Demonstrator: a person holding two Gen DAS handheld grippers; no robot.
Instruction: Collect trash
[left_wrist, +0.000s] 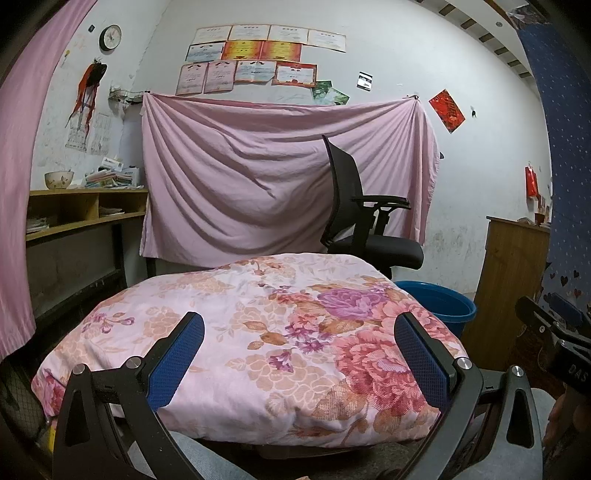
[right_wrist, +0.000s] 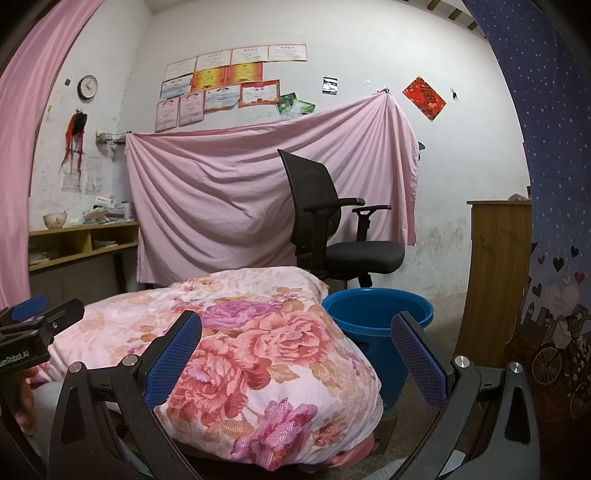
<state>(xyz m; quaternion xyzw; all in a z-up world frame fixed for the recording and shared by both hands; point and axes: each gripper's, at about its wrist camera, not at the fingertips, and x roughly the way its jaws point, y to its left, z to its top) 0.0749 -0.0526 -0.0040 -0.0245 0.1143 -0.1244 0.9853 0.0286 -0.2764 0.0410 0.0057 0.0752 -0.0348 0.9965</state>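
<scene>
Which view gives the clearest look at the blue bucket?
The right wrist view: the blue bucket shows its whole open rim, its inside and much of its wall, beside the flowered quilt. In the left wrist view the quilt hides most of it, leaving only part of the rim.

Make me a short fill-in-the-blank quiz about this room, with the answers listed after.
1. The bucket beside the floral quilt is ____ in colour.
2. Both the left gripper and the right gripper have their jaws ____.
3. Behind the black office chair hangs a ____ sheet.
4. High on the wall, left of the certificates, hangs a round ____.

Answers: blue; open; pink; clock
</scene>
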